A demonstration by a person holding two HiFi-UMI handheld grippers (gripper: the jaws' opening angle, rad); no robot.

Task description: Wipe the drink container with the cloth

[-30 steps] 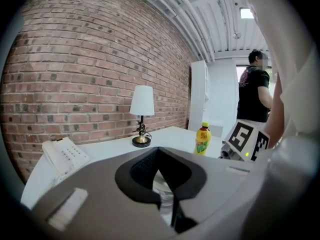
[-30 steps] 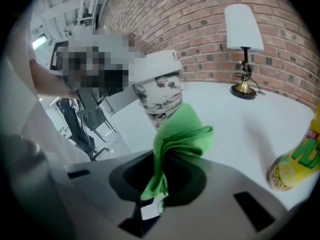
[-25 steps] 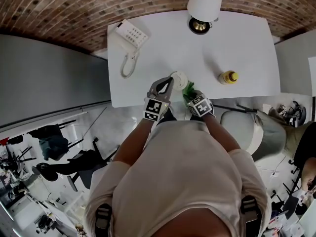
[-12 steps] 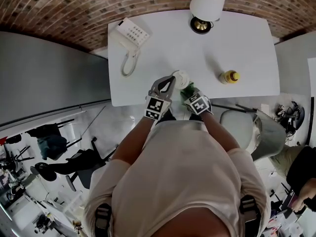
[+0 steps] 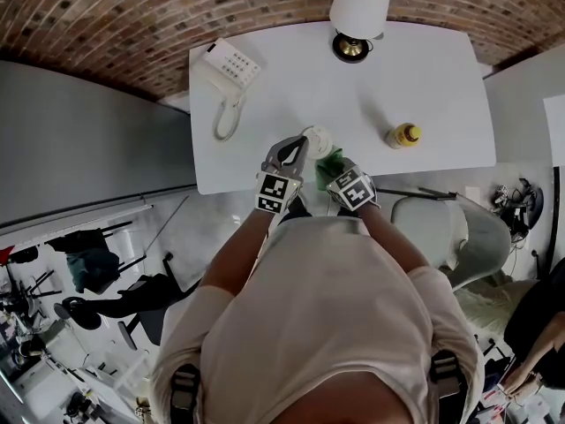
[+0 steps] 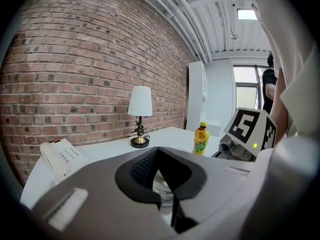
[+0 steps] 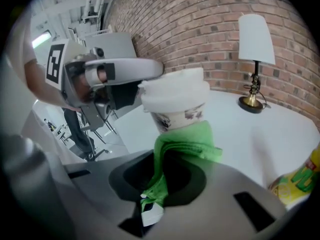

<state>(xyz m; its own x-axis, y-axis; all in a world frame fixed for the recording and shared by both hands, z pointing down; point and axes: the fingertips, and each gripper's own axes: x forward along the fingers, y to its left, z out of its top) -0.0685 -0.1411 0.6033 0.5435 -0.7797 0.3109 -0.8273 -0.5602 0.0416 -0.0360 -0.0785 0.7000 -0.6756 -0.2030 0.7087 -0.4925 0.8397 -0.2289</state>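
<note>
A paper cup with a white lid (image 5: 317,136) stands near the white table's front edge. My left gripper (image 5: 295,151) is shut on the cup from the left; the cup (image 6: 163,193) shows between its dark pads. My right gripper (image 5: 336,166) is shut on a folded green cloth (image 5: 332,160). In the right gripper view the cloth (image 7: 186,142) presses against the lower side of the cup (image 7: 176,103), below the lid. The left gripper (image 7: 136,70) reaches to the lid from the left there.
A yellow drink bottle (image 5: 404,135) stands to the right on the table (image 5: 433,87). A lamp (image 5: 359,7) is at the back and a corded phone (image 5: 231,64) at the back left. A grey chair (image 5: 441,228) sits off the table's front right.
The right gripper with the cloth has edged slightly left against the cup. The left gripper keeps its hold on the cup.
</note>
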